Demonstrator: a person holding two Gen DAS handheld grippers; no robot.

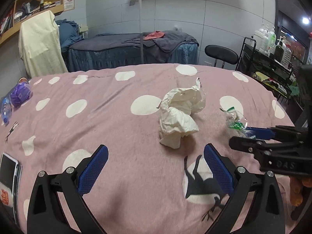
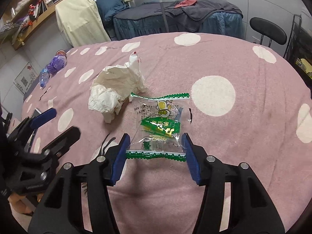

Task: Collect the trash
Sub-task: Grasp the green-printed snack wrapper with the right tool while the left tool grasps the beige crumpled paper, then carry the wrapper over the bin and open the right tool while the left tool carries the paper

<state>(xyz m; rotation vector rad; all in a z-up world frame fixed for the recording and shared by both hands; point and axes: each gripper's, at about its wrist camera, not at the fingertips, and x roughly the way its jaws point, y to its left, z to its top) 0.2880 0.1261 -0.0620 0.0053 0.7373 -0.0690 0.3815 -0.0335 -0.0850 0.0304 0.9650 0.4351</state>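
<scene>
Phone (image 1: 8, 167) sits at the far left edge of my left wrist view, flat on the pink dotted cover (image 1: 117, 120). Above it, at the middle left, lies a clear blue bottle (image 1: 5, 111) with a crumpled purple packet (image 1: 20, 95) just beside it.

My left tongs (image 1: 156, 148) reach in from the bottom of that frame with their blue pads spread wide. Nothing is between them but the cover. They hang apart from the trash.

Just above and right of their gap, near the centre of the frame, sits a crumpled white paper wad (image 1: 181, 115), resting on the cover with one twisted corner sticking upward. Right of the wad, near but not touching it, is the clear snack wrapper (image 2: 158, 120) with green print and green zigzag seams. It is the piece my right hand is working on.

In the right wrist view the wrapper fills the centre and lower centre of the frame, lying on the cover, with the paper wad up and to its left. My right tongs (image 2: 156, 136) come in from the bottom with the near half of the wrapper between their blue pads. The green seam along the wrapper's lower edge runs from one pad across to the other and meets both. The jaws stand about half spread. Whether the pads truly pinch the wrapper or only touch its edges, I cannot tell.

At the left edge of this same view my left tongs show from the side, jaws parted.
</scene>
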